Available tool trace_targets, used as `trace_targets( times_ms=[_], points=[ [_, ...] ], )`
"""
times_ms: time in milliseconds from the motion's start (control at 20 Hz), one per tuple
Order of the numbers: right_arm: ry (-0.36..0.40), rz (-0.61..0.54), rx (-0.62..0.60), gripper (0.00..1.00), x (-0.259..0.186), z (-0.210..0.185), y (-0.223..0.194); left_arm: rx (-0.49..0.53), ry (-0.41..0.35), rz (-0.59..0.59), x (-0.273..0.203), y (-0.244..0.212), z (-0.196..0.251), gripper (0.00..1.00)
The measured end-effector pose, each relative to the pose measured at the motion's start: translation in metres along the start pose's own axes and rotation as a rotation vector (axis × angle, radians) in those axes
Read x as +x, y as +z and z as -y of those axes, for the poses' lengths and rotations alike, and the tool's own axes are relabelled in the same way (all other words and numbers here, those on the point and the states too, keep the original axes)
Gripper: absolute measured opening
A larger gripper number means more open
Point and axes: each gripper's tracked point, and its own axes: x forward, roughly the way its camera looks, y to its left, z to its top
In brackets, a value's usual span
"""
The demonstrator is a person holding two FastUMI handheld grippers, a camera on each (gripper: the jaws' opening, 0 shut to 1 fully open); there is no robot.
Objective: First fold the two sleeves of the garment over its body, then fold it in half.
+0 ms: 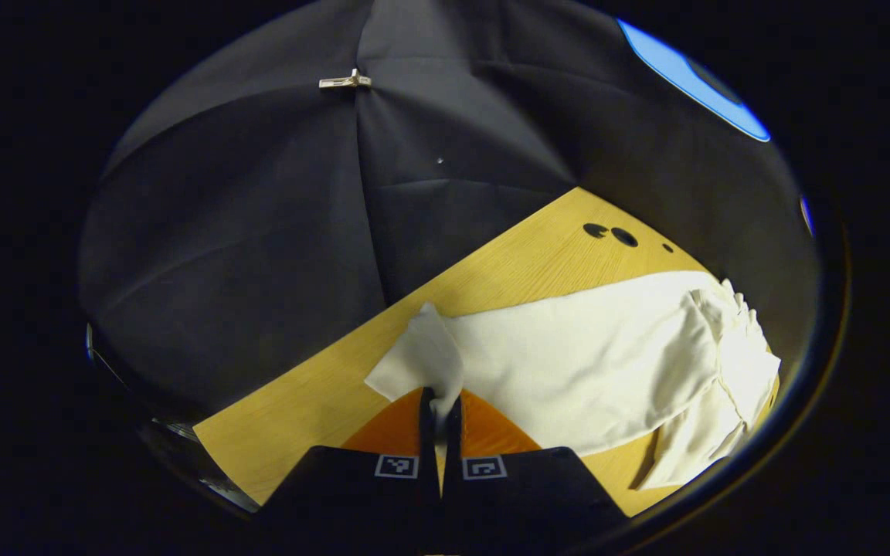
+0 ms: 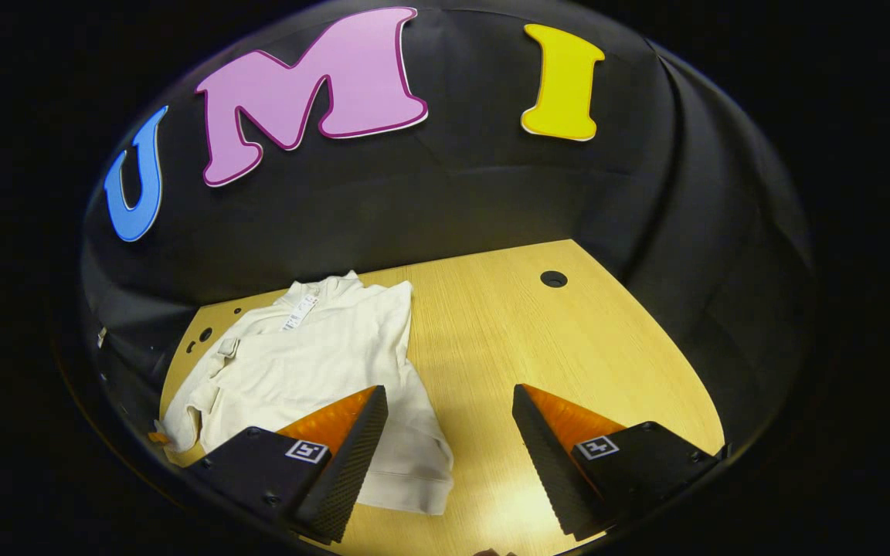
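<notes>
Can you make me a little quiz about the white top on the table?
1. True or false: the left gripper is pinching part of the garment.
2. The right gripper is: A) open above the table, B) shut on a sleeve, C) holding a cup.
3. Fill in: the garment lies on a ____ table.

Key: 1 true; 2 A; 3 wooden.
</notes>
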Motion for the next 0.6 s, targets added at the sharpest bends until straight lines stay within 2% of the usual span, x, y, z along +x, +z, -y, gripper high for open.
trace_targets(
  times_ms=[150,300,600],
  points=[
    [0.008,-0.001,-0.007,0.99,0.003,0.007,-0.005,-0.003,-0.025,0.047,-0.007,0.032,0.025,0.06],
    [-0.01,0.003,0.026,0.99,0.003,0.024,-0.009,-0.011,-0.084,0.079,-0.01,0.062,0.073,0.06],
    [-0.092,-0.001,0.132,0.99,0.001,0.068,-0.021,0.107,-0.227,0.154,-0.034,0.11,0.188,0.06]
  ],
)
